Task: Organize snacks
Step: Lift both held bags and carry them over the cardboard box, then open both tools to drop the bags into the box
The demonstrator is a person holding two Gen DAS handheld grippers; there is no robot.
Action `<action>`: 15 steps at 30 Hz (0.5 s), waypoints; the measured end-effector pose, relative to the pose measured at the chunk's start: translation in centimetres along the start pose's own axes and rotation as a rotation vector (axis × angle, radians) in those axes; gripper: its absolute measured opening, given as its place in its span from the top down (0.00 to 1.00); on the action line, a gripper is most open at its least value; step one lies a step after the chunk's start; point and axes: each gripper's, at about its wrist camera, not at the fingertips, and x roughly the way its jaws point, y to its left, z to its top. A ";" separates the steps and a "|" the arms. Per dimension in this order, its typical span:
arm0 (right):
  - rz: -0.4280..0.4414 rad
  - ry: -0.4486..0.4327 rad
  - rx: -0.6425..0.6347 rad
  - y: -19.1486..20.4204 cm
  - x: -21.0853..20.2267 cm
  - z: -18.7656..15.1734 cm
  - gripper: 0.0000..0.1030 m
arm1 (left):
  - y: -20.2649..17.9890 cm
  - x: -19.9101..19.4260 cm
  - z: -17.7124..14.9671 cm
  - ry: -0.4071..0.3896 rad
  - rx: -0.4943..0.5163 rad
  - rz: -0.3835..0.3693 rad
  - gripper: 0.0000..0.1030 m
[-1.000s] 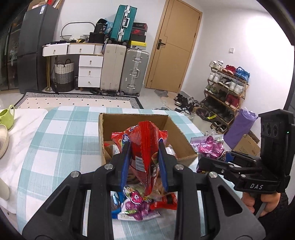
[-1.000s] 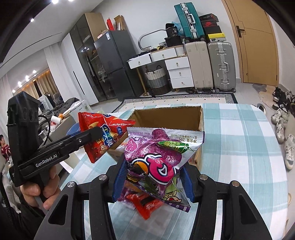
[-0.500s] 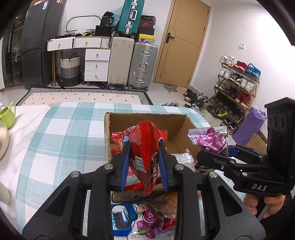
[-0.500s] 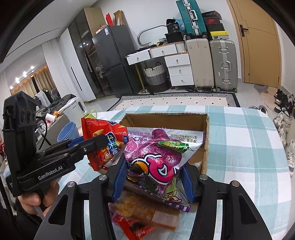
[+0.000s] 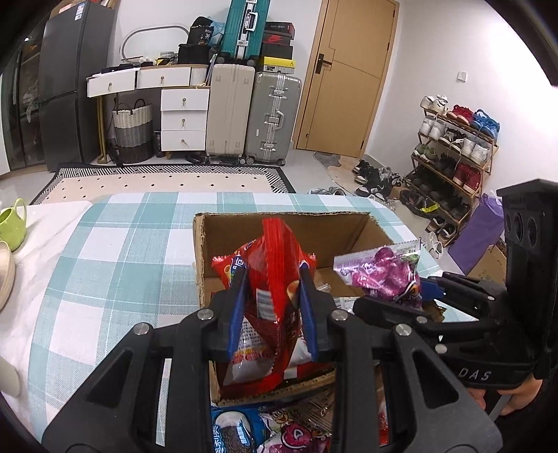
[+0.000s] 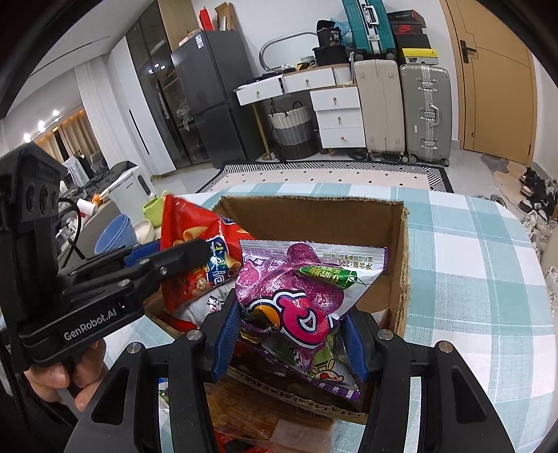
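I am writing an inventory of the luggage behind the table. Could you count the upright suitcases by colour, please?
Teal suitcase, standing on top of the others: 1
Beige suitcase: 1
Silver suitcase: 1
Total: 3

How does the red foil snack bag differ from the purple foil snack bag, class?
The red foil snack bag is held by the left gripper; the purple foil snack bag by the right gripper. Red shows chips; purple, a pink cartoon figure. Both hang over the cardboard box.
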 end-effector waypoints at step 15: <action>-0.076 -0.039 -0.039 0.6 -1.9 -0.5 0.30 | 0.3 0.6 -0.5 0.040 0.016 0.015 0.50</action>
